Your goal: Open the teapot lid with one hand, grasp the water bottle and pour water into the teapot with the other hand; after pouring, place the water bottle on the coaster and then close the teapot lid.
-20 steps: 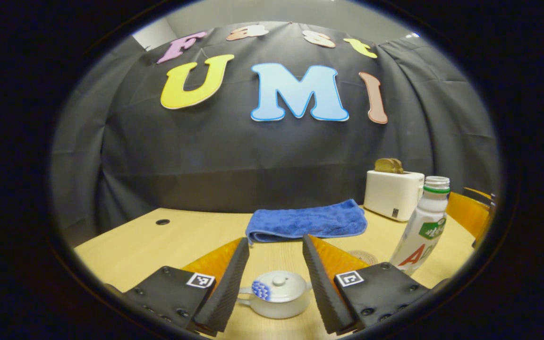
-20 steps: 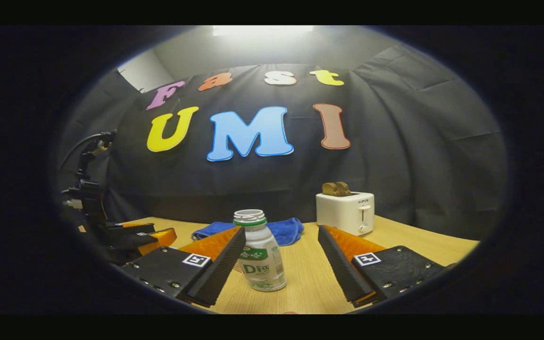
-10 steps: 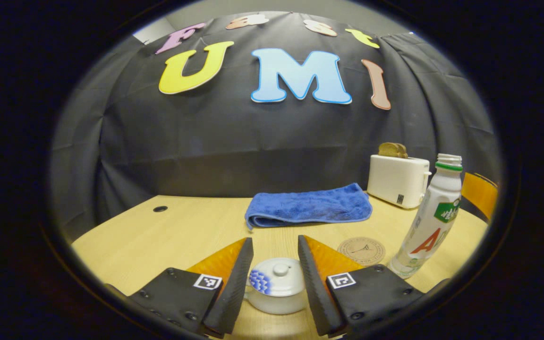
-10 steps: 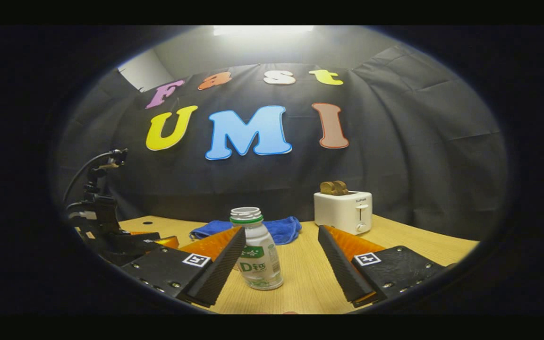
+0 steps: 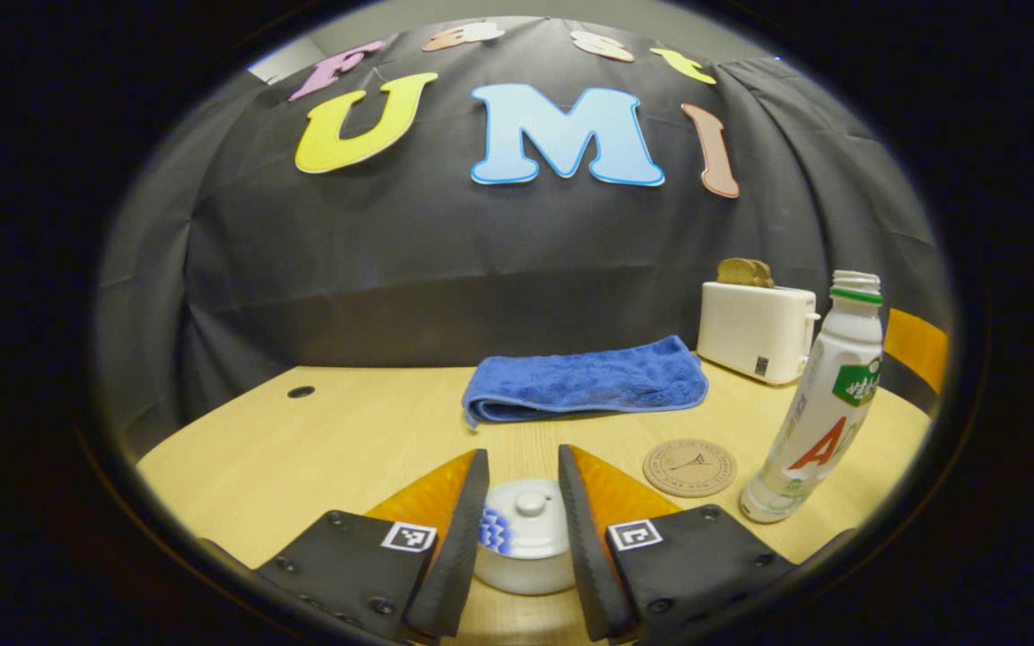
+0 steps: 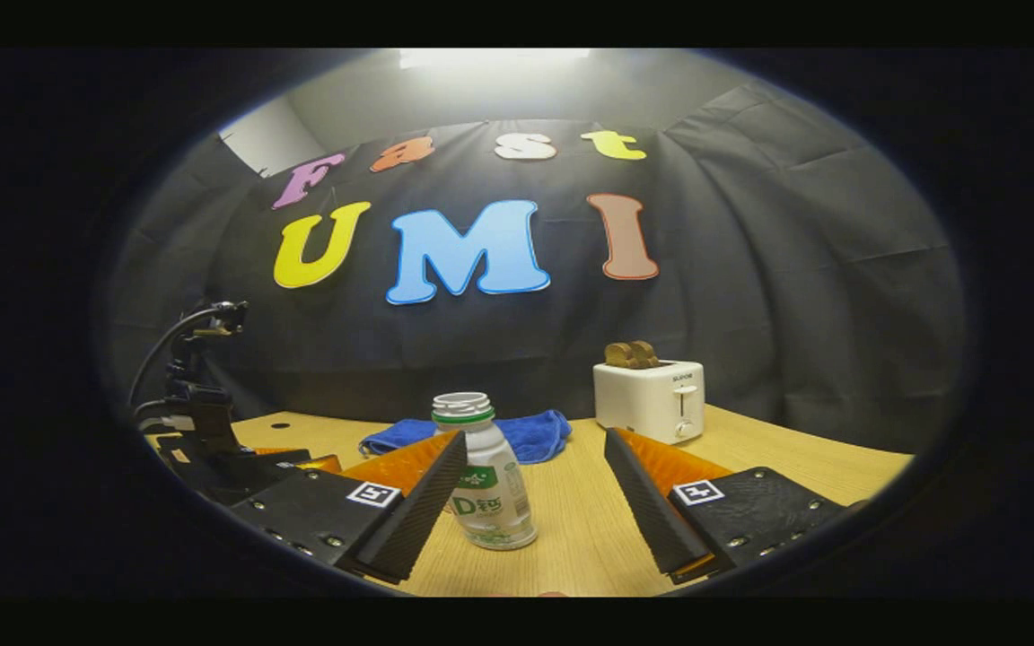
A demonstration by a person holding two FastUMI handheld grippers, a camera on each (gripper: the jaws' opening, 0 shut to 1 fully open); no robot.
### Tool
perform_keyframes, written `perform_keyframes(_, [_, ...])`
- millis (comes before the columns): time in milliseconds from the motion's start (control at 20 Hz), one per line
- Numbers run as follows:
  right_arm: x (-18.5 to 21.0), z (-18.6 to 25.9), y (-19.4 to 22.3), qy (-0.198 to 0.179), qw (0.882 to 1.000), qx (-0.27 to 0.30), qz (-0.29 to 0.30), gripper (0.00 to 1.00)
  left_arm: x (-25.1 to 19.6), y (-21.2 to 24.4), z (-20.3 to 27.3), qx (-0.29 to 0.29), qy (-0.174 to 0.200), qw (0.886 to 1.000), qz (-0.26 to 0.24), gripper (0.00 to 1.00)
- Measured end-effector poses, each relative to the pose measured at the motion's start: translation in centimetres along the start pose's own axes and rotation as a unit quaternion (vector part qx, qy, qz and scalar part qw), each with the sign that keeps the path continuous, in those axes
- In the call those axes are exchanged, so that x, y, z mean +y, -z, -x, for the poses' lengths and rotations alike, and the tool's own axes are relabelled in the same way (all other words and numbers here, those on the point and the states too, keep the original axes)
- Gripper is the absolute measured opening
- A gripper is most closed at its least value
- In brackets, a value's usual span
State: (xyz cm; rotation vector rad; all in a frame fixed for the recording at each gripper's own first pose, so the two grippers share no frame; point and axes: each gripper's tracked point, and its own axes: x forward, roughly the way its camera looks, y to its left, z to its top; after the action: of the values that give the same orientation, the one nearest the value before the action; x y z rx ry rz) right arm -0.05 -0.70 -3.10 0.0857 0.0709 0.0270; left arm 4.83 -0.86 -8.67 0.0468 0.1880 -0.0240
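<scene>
while left tool (image 5: 521, 538) flanks teapot lid (image 5: 526, 519), contact unclear, right tool (image 6: 535, 502) spread wide.

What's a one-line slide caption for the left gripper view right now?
Left gripper straddles the lidded teapot, fingers close beside its lid; coaster and uncapped water bottle stand to its right.

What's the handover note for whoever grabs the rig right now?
Left gripper: open, fingers either side of the teapot, lid not yet gripped.
Right gripper: open, water bottle between its fingers, nearer the left one, no contact visible.
Bottle stands uncapped on the table; coaster lies bare between teapot and bottle.
Done: nothing.
Left: lift lid, grasp bottle, pour, set bottle on coaster, close lid.
</scene>
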Motion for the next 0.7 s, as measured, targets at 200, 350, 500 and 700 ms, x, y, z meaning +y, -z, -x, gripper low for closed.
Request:
perform_keyframes(200, [0.2, 0.0, 0.2, -0.005, 1.0, 0.003, 0.001, 0.95, 0.1, -0.4, 0.1, -0.003, 0.001, 1.0, -0.006, 0.31])
perform_keyframes(350, [0.6, -0.1, 0.7, -0.01, 1.0, 0.011, 0.002, 0.95, 0.0, -0.3, 0.1, -0.005, 0.005, 1.0, -0.002, 0.14])
perform_keyframes(500, [1.3, -0.2, 1.4, -0.023, 0.999, 0.022, 0.005, 0.95, 0.2, -0.9, 0.4, -0.014, 0.013, 1.0, 0.015, 0.17])
perform_keyframes(700, [2.2, -0.3, 2.4, -0.039, 0.998, 0.04, 0.006, 0.95, 1.4, -3.2, 1.7, -0.056, 0.02, 0.997, 0.055, 0.17])
